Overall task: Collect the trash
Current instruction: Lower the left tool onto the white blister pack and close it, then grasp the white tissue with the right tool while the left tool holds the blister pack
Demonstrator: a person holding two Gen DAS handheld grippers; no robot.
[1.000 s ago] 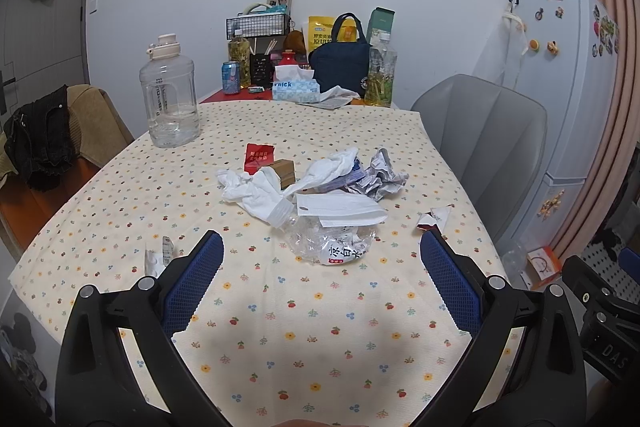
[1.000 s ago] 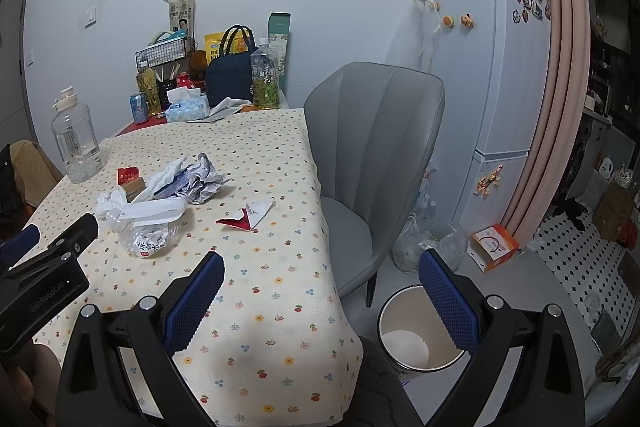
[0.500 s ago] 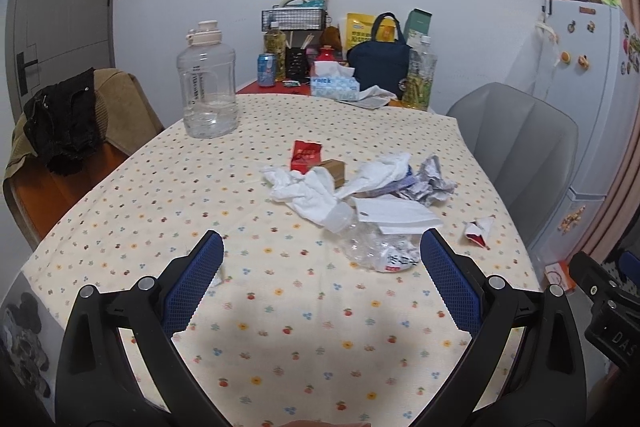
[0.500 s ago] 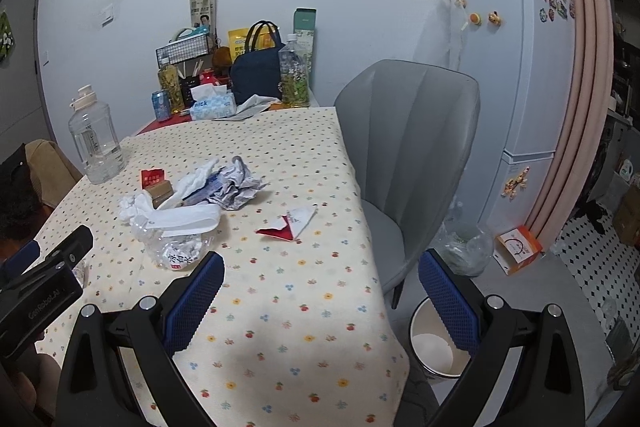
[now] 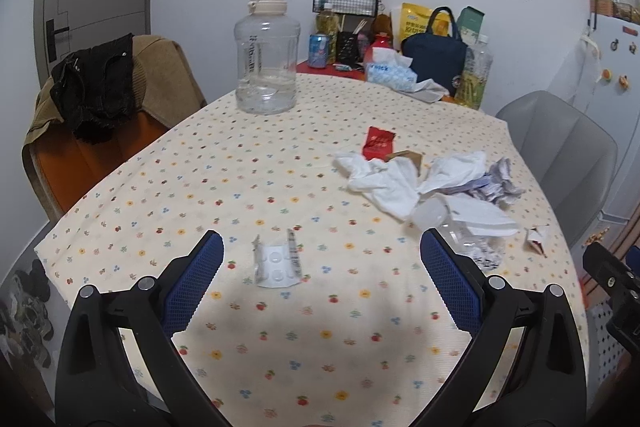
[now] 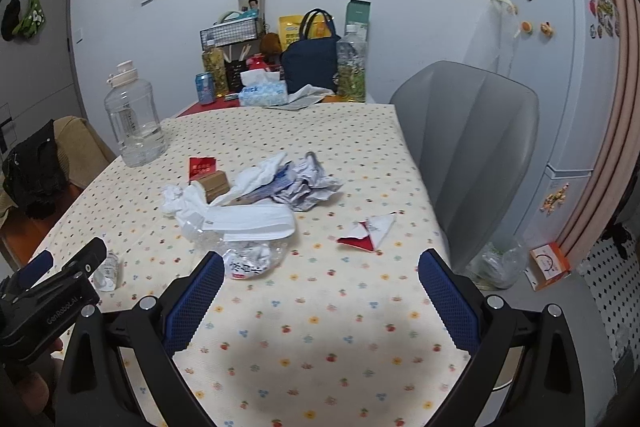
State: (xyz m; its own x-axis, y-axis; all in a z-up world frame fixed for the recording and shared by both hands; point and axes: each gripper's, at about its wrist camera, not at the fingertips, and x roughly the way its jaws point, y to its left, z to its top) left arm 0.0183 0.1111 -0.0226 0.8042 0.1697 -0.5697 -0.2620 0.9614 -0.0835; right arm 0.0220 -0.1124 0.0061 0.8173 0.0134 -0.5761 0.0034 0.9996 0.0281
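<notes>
A pile of trash lies mid-table: white tissues (image 5: 384,177), a red packet (image 5: 378,143), a small brown box (image 6: 214,183), crumpled paper (image 6: 310,185), a white face mask (image 6: 252,223) and a crushed clear plastic bottle (image 6: 248,259). A small clear blister wrapper (image 5: 277,263) lies just ahead of my left gripper (image 5: 320,259), which is open and empty above the table. A red-and-white torn wrapper (image 6: 368,233) lies just ahead of my right gripper (image 6: 320,267), also open and empty.
A large water jug (image 5: 267,59) stands at the far left of the flowered tablecloth (image 5: 224,179). Bags, bottles and a tissue box (image 5: 390,73) crowd the far end. A grey chair (image 6: 472,143) stands on the right by a fridge (image 6: 572,75). A clothes-draped chair (image 5: 104,95) stands on the left.
Both grippers have swung left. The blister wrapper now sits between my left fingers' line of sight. The white bin by the grey chair has dropped out of the right view.
</notes>
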